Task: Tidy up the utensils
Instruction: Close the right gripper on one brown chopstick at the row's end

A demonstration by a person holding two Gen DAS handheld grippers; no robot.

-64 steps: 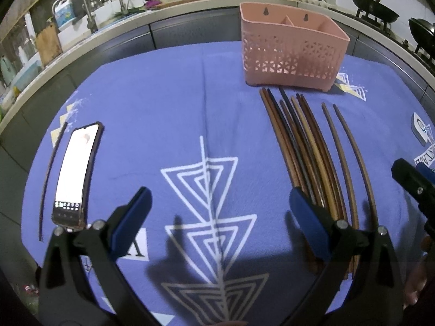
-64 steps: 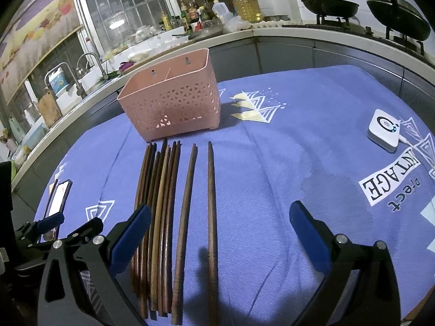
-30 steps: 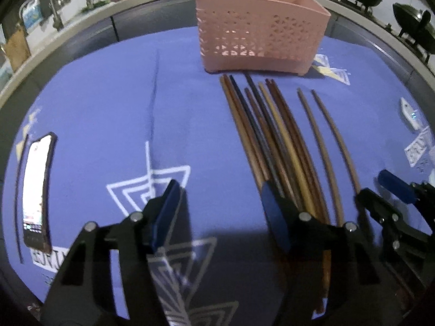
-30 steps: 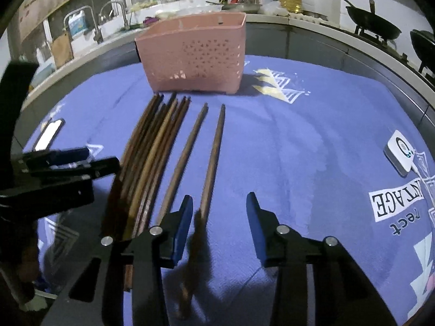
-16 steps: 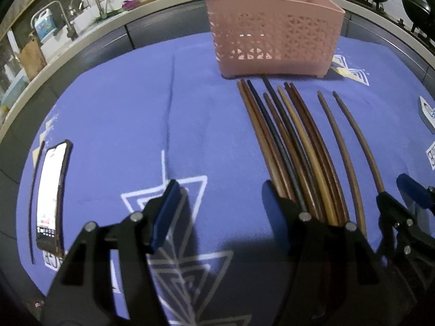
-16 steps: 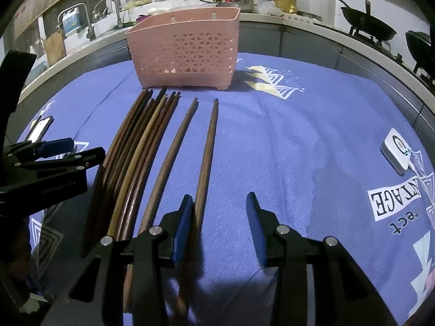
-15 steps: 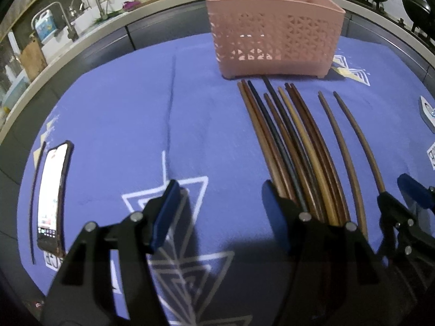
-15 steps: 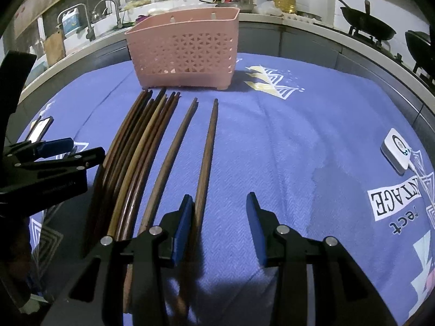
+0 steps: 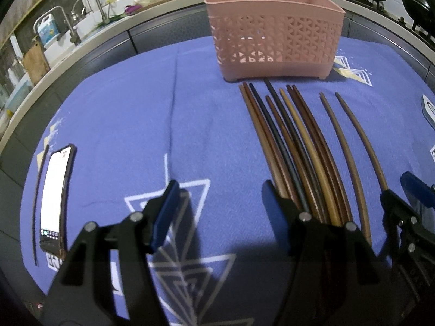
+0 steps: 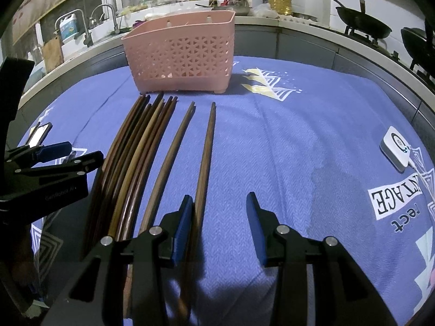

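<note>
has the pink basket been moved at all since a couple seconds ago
No. The pink basket still stands just beyond the chopstick tips on the blue cloth; only the cameras shifted.

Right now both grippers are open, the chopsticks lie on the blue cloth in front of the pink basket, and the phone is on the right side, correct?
Not quite. The phone lies on the left side of the blue cloth, as the left wrist view shows. The rest holds: the left gripper and right gripper are open, and the chopsticks lie before the pink basket.

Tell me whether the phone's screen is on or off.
On: the phone lies face-up on the cloth, its screen glowing white.
</note>
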